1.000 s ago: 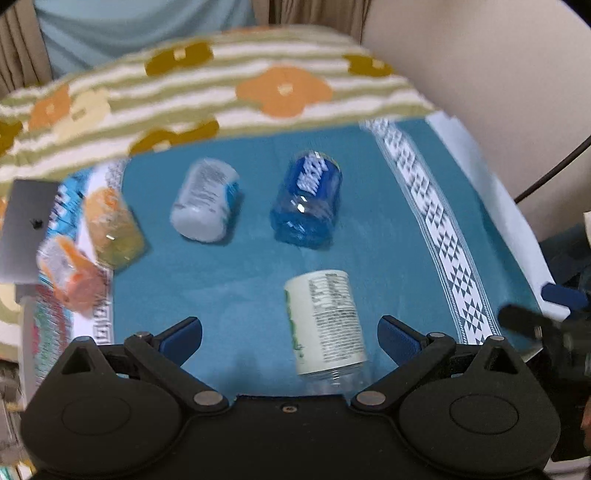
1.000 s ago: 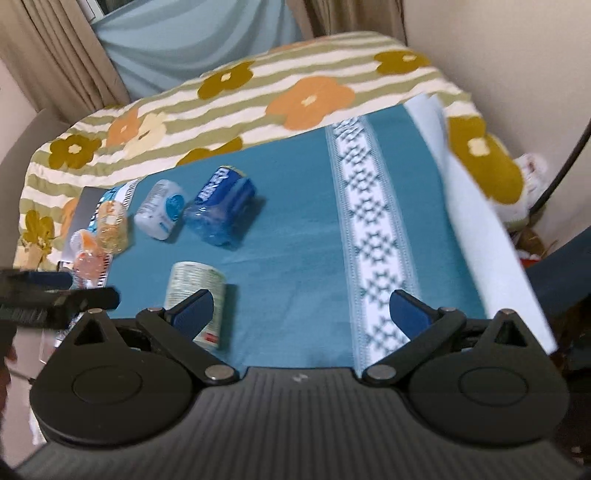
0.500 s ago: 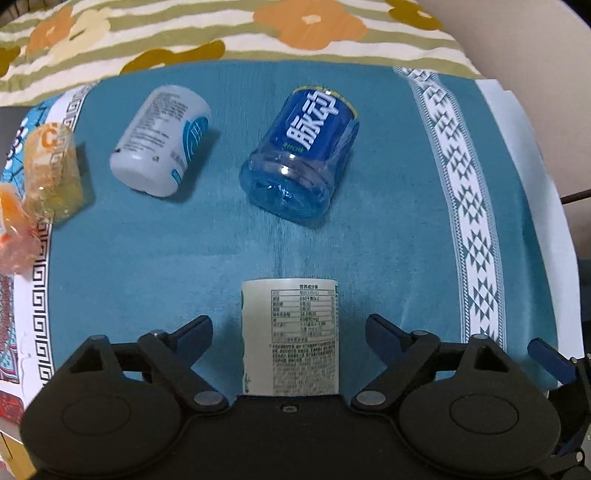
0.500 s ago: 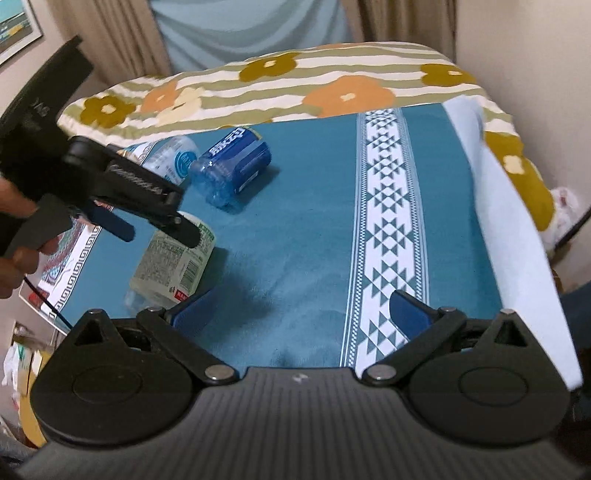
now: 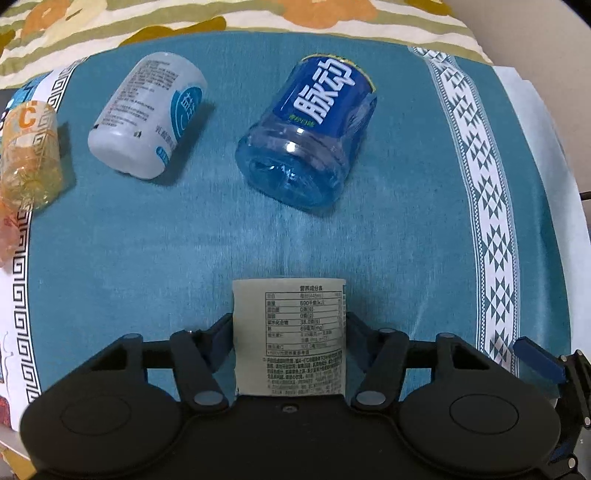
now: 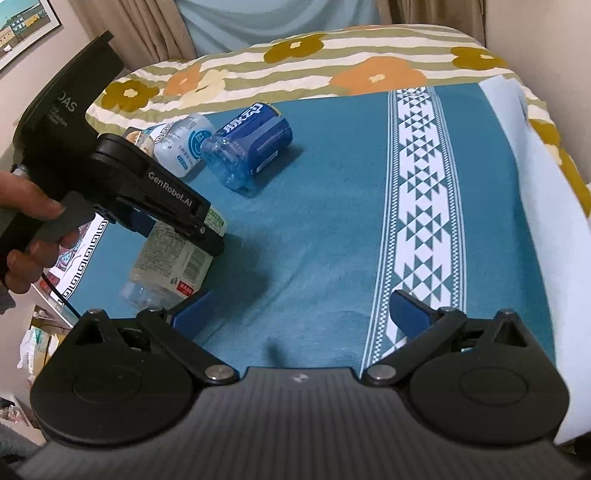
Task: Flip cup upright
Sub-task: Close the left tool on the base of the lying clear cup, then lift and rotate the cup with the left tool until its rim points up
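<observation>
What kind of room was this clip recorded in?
Probably a bedroom at home: a floral striped quilt under a teal cloth, curtains behind, and a framed picture on the wall.

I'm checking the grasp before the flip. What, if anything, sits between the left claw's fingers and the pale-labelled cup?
Nothing visible does. The left claw already straddles the pale-labelled cup, one finger against each side. The blue cup lies farther away on the cloth.

Cut-bottle cups and grippers on the blue cloth (image 5: 406,229)

Five lying cups: pale-label (image 5: 290,332), blue (image 5: 310,136), white (image 5: 147,114), yellow (image 5: 29,155), orange (image 5: 7,236). Two grippers (image 6: 291,314).
</observation>
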`<state>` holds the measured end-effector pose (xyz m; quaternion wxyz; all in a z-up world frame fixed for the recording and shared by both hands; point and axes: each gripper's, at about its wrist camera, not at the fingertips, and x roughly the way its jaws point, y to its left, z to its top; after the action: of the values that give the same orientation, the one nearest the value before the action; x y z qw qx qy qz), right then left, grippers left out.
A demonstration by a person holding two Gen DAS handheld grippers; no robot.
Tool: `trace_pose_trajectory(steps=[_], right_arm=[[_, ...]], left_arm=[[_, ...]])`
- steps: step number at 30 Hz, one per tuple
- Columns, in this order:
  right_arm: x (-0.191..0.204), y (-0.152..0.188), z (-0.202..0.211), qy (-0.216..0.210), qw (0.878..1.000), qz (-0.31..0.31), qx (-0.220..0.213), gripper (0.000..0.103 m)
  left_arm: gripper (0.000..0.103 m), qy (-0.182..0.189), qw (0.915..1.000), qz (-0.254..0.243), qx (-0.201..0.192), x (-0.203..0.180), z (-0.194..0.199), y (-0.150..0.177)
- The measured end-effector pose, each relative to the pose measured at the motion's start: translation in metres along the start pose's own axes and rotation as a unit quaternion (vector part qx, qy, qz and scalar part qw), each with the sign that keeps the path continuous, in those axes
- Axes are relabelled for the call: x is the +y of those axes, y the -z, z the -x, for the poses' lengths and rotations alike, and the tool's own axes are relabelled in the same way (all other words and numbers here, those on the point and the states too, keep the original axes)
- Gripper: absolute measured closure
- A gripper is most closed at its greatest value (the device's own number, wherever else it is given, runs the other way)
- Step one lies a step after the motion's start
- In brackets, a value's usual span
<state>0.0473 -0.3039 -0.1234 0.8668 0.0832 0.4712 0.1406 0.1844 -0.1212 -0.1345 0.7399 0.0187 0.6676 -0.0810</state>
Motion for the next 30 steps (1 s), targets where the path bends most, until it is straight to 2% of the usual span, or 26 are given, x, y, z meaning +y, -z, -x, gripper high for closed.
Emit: trace_pose_trajectory(steps=[6, 11, 15, 17, 20, 23, 27, 30], right_arm=[[0.002, -0.001, -0.001, -0.002, 1.000, -0.001, 0.000, 0.000], [0.006, -0.005, 0.002, 0.001, 1.000, -0.001, -0.005, 0.000], [0.011, -0.009, 0.009, 0.004, 1.000, 0.000, -0.015, 0.000], [0.013, -0.011, 0.012, 0.005, 1.000, -0.001, -0.018, 0.000], [0.017, -0.011, 0.013, 0.003, 1.000, -0.003, -0.024, 0.000], [0.019, -0.009, 0.009, 0.003, 1.000, -0.003, -0.021, 0.000], [0.024, -0.004, 0.000, 0.010, 1.000, 0.009, -0.012, 0.000], [0.026, 0.004, -0.008, 0.020, 1.000, 0.021, -0.008, 0.000]], left_arm=[[0.039, 0.004, 0.9999, -0.010, -0.011, 0.001, 0.006, 0.002], [0.039, 0.018, 0.9989, -0.019, -0.039, 0.002, 0.027, 0.006], [0.039, 0.027, 0.9950, -0.027, -0.092, 0.006, 0.054, 0.014], [0.039, 0.031, 0.9899, -0.028, -0.135, 0.007, 0.065, 0.022], [0.039, 0.022, 0.9724, -0.030, -0.231, 0.010, 0.072, 0.041], [0.039, 0.008, 0.9485, -0.020, -0.316, 0.014, 0.067, 0.061], [0.039, 0.011, 0.9195, 0.008, -0.393, 0.017, 0.047, 0.078], [0.039, 0.009, 0.9062, 0.008, -0.423, 0.013, 0.033, 0.086]])
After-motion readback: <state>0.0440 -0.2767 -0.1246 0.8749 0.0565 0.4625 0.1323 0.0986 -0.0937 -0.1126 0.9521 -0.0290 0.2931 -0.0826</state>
